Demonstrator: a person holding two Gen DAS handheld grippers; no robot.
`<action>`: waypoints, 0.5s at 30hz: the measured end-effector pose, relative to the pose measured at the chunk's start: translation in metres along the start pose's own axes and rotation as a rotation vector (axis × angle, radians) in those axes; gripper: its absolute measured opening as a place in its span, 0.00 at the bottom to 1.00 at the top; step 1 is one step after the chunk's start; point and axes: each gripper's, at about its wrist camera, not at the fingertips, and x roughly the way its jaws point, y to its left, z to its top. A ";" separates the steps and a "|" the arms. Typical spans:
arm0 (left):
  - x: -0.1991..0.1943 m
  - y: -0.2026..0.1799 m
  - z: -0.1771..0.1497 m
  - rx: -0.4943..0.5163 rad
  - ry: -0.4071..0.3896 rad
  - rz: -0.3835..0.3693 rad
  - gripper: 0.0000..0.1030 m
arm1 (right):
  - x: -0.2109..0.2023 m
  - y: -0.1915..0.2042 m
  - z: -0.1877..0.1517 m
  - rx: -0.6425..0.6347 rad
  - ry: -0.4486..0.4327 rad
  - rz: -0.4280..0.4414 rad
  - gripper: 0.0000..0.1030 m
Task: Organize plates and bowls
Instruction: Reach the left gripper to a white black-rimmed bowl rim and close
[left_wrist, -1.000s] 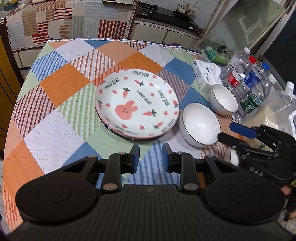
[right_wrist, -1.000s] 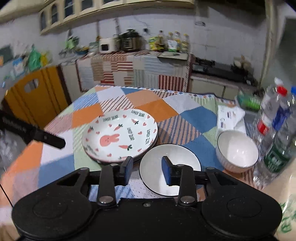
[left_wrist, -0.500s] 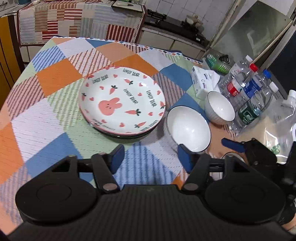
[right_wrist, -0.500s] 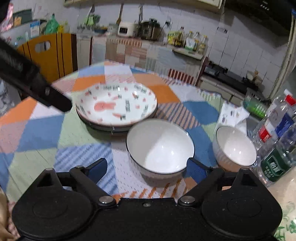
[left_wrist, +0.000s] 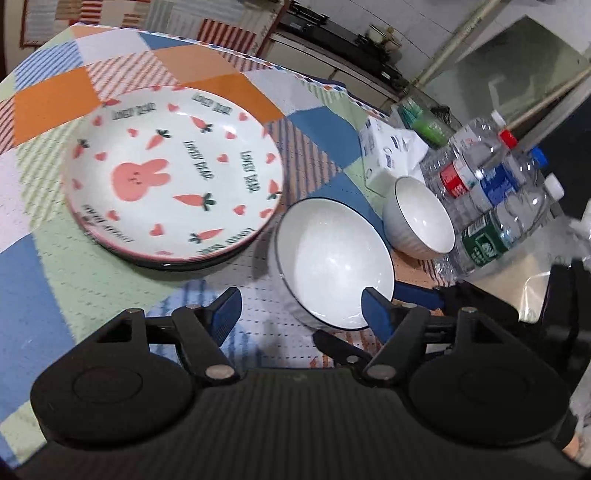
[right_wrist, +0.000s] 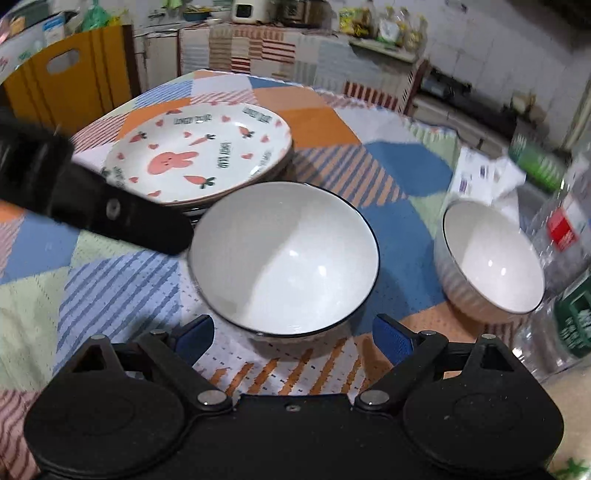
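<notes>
Standing on the quilted table (right_wrist: 332, 122), the large bowl (right_wrist: 282, 258) sits just right of the stacked plates (right_wrist: 199, 155); the small bowl (right_wrist: 487, 258) sits farther right, beside the bottles (left_wrist: 491, 195). The right tool (right_wrist: 293, 338) is spread wide, its fingers flanking the large bowl without contact. The left tool (left_wrist: 301, 308) is also apart, empty, near that bowl's rim.

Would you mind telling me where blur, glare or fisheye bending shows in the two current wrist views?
Left wrist view: the bunny plate is sharp enough that its lettering shows, the right edge smears, and the table edge bows. Right wrist view: the water bottles streak with motion blur, small ceiling-light glints sit in the larger bowl, and the left gripper's finger is a soft, dark shape.
</notes>
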 end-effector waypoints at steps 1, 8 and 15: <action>0.004 -0.002 0.000 0.007 0.001 0.002 0.66 | 0.002 -0.002 0.001 0.007 0.003 0.019 0.91; 0.026 0.006 0.003 -0.044 0.005 -0.003 0.38 | 0.019 0.007 0.007 -0.104 0.024 0.011 0.91; 0.040 0.022 0.003 -0.070 0.014 -0.040 0.22 | 0.033 0.000 0.013 -0.083 0.050 0.054 0.92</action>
